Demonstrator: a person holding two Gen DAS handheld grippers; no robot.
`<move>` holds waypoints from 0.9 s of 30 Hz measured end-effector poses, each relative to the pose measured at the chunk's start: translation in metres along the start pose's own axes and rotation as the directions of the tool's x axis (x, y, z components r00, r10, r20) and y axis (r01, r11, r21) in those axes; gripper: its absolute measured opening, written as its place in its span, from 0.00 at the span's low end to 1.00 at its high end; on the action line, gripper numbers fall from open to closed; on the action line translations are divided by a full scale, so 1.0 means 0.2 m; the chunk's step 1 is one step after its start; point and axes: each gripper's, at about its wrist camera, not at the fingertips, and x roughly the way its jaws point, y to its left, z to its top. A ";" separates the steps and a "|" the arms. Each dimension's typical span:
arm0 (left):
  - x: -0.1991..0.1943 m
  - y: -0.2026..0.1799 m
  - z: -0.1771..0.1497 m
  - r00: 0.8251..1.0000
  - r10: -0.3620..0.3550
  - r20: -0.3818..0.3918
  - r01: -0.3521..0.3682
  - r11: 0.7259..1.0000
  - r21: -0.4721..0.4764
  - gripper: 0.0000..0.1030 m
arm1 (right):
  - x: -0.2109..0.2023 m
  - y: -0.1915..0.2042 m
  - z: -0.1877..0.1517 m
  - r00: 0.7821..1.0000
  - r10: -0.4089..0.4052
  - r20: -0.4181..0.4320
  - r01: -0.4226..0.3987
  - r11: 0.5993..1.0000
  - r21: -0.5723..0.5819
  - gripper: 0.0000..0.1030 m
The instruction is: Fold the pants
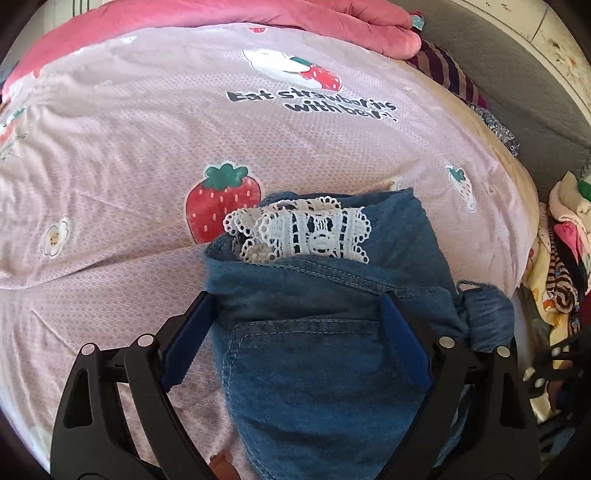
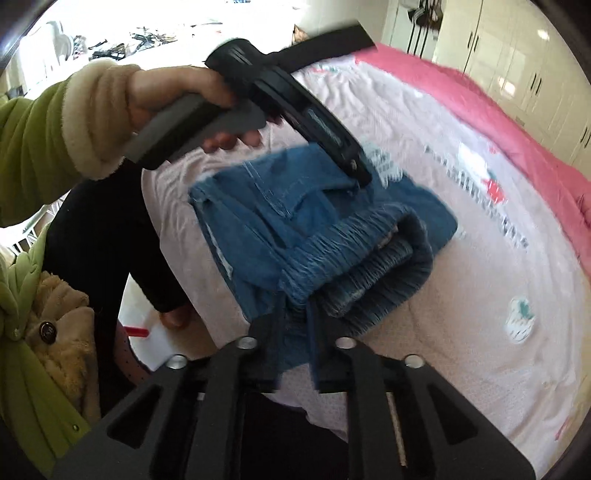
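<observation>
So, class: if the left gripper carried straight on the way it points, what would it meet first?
The left gripper is open, straddling the folded denim pants. Straight ahead it would probably meet their white lace trim first, then the strawberry-print bedsheet; depth is uncertain.

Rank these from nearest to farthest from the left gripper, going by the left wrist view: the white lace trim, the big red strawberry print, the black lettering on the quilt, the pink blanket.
From the left gripper:
1. White lace trim, just ahead on the denim pants.
2. Big red strawberry print, ahead, left of the lace.
3. Black lettering, farther up the quilt.
4. Pink blanket, along the far edge.
</observation>
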 end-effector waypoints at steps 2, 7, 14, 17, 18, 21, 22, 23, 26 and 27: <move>-0.01 0.00 0.00 1.000 0.005 0.002 -0.005 1.000 0.004 0.81 | -0.07 0.04 0.03 0.998 -0.018 0.053 0.019 1.000 -0.024 0.25; 0.00 0.01 0.01 1.000 0.006 -0.005 -0.006 1.000 0.011 0.81 | -0.13 0.24 0.15 0.984 -0.002 0.178 0.038 0.980 -0.197 0.27; 0.00 -0.01 0.03 1.000 0.021 -0.019 -0.020 0.998 0.060 0.81 | 0.18 0.47 0.26 0.990 0.020 0.140 0.041 0.908 -0.417 0.27; 0.00 -0.01 0.03 0.999 0.034 -0.015 -0.032 0.995 0.089 0.82 | 0.28 0.52 0.29 0.992 -0.001 0.125 0.062 0.873 -0.483 0.27; 0.00 -0.01 0.03 0.999 0.032 -0.014 -0.031 0.995 0.093 0.82 | 0.31 0.54 0.29 0.993 -0.010 0.122 0.069 0.864 -0.499 0.27; 0.01 0.00 0.03 1.000 0.022 -0.013 -0.021 0.996 0.090 0.82 | 0.40 0.54 0.30 0.994 -0.055 0.096 0.098 0.835 -0.541 0.26; 0.01 0.00 0.03 1.000 0.019 -0.013 -0.018 0.996 0.088 0.82 | 0.42 0.54 0.30 0.994 -0.063 0.085 0.100 0.826 -0.555 0.26; 0.01 0.01 0.03 1.000 0.015 -0.011 -0.014 0.996 0.086 0.83 | 0.45 0.53 0.30 0.995 -0.063 0.071 0.093 0.818 -0.567 0.25; 0.02 0.01 0.02 1.000 0.007 -0.005 -0.007 0.997 0.077 0.83 | 0.51 0.55 0.28 0.998 -0.060 0.036 0.070 0.792 -0.606 0.15; 0.03 0.02 0.02 1.000 0.006 -0.003 -0.006 0.997 0.078 0.83 | 0.52 0.55 0.27 0.998 -0.050 0.029 0.057 0.789 -0.612 0.12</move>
